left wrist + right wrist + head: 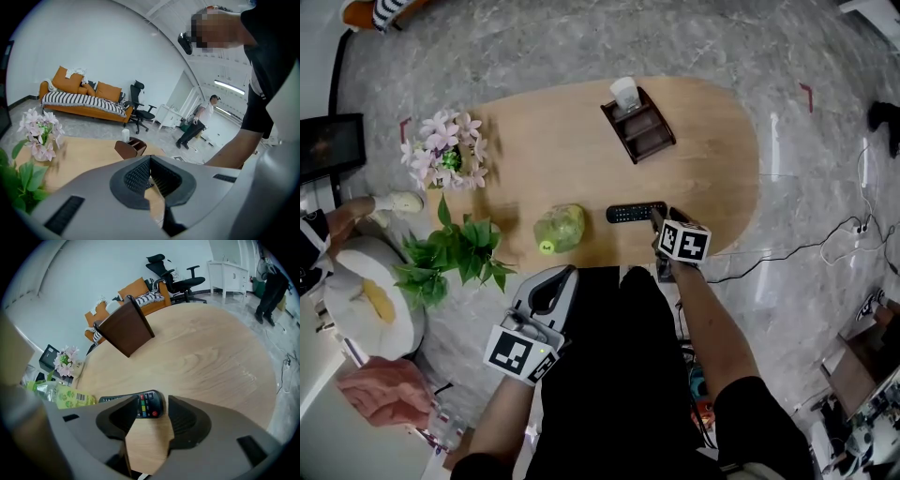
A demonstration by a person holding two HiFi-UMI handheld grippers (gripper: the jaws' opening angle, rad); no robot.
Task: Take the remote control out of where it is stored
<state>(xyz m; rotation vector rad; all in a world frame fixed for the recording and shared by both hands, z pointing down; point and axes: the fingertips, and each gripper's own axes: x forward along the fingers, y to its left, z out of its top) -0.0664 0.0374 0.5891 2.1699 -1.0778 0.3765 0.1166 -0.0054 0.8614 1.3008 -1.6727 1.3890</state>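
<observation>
The black remote control (636, 212) lies flat on the oval wooden table (712, 141), near its front edge. My right gripper (659, 219) hovers right at the remote's right end. In the right gripper view the jaws stand open and the remote's button end (149, 404) lies on the table just beyond the tips, touched by neither pad. The brown wooden holder (638, 125) stands at the far side of the table with a white cup (624, 93) in it. My left gripper (555, 284) hangs off the table by my body, jaws shut on nothing (150, 161).
A green plastic bottle (559, 228) lies left of the remote. Pink flowers (445, 150) and a leafy plant (455, 253) stand at the table's left end. Cables (825, 246) run over the marble floor at right. A person (197, 124) stands in the background.
</observation>
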